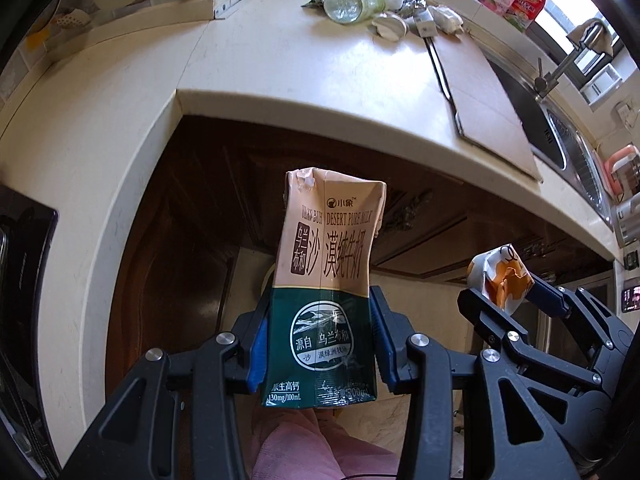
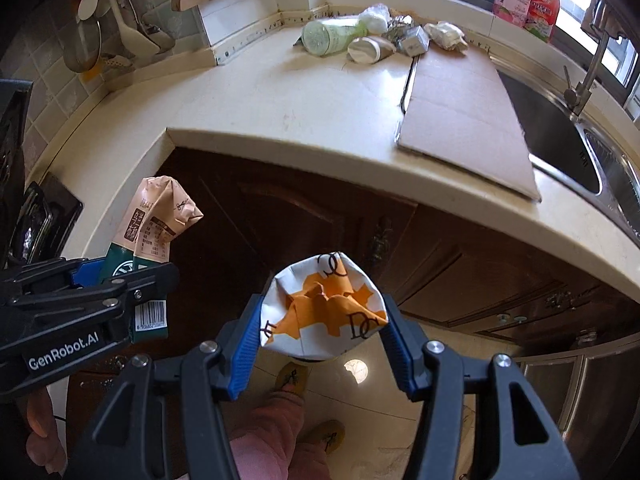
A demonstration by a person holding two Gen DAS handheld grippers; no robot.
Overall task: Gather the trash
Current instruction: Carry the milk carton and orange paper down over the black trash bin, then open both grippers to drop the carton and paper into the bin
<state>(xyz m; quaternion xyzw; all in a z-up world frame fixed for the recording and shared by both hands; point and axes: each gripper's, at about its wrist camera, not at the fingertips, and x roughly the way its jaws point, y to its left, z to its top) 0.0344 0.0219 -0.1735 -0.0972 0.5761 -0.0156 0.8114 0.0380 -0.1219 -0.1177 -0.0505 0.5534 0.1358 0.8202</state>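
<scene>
Both hands loaded! The left gripper (image 1: 320, 344) has its blue fingers (image 1: 258, 350) pinching the dented milk carton (image 1: 326, 272) low on its green base, top swaying free above the floor. The right gripper (image 2: 324, 344) pinches the crumpled orange-and-white wrapper (image 2: 326, 308), held out in front of the cabinet doors (image 2: 320, 208). The risk, as I judge it: the crushed carton could pivot or slip, and the springy wrapper could pop loose. More trash (image 2: 372, 40) waits at the back of the desk (image 2: 280, 92), and no bin is in sight.
</scene>
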